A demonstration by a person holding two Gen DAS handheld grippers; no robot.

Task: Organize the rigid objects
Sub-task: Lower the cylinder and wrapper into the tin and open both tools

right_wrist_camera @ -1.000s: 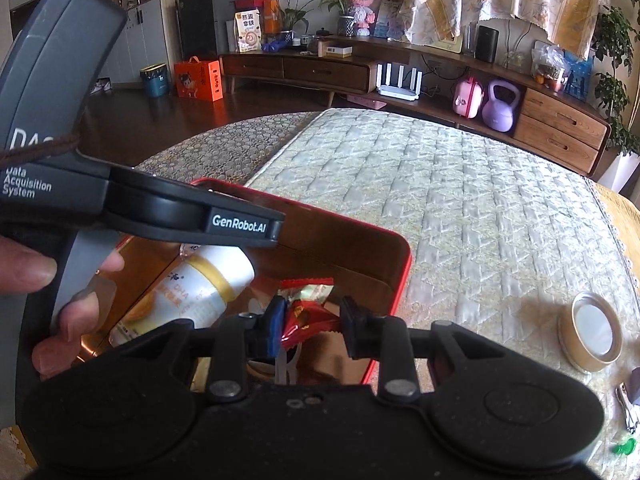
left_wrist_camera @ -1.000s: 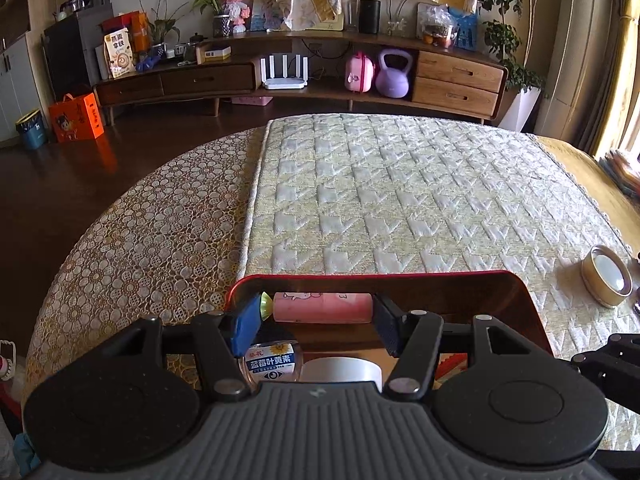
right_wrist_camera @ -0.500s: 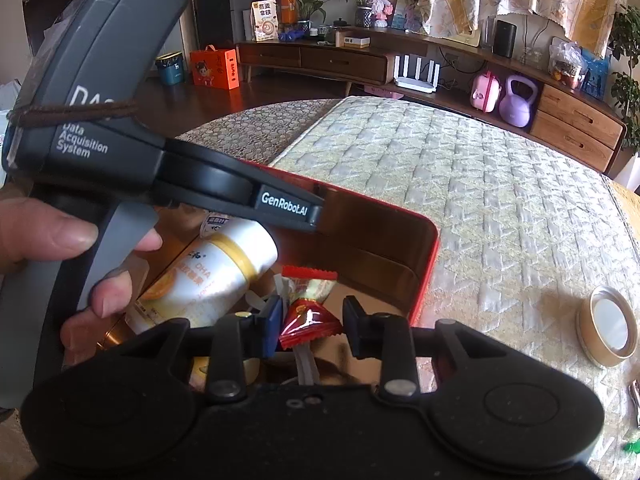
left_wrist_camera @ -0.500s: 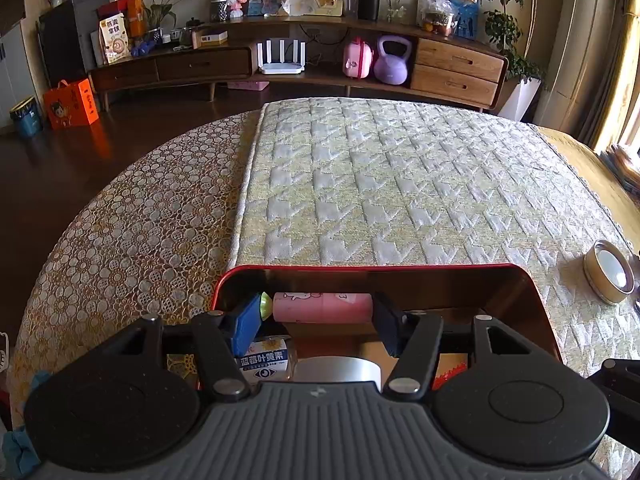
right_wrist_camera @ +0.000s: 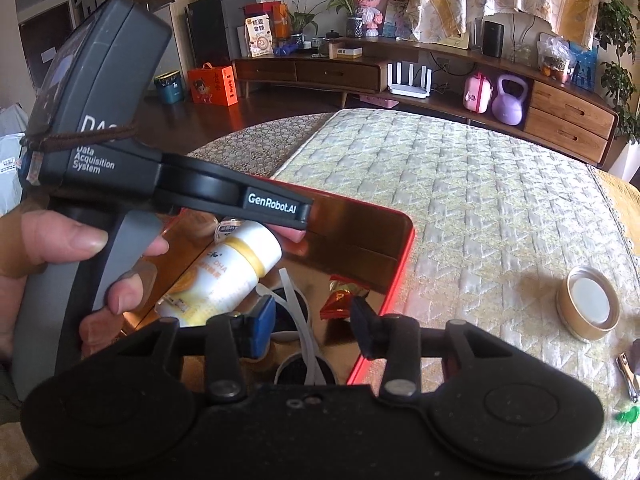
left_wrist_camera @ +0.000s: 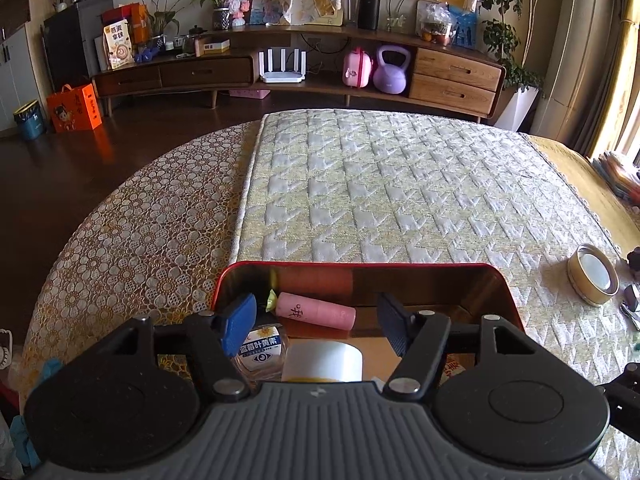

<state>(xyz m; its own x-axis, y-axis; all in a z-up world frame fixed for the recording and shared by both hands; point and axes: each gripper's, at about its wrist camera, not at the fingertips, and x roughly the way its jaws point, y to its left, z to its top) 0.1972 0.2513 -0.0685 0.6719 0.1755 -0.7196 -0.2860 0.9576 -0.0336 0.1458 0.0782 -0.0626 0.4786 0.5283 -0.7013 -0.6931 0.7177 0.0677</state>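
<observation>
Pink tube now lies released against red box's far wall; candy dropped too. Left gripper, right gripper both spread, empty. Tape roll remains outside.

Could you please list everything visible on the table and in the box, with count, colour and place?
Box: one, red, near table edge.
Pink tube: one, pink, lying inside the box by its far wall.
White bottle: one, white with yellow band, lying in the box.
Eye-drop bottle: one, clear with blue label, in the box's left corner.
Candy: one, red wrapper, in the box.
Tape roll: one, beige, on the quilted cloth right of the box.
Nail clipper: one, silver, far right.
Left gripper: jaws open above the box.
Right gripper: jaws open above the box.
</observation>
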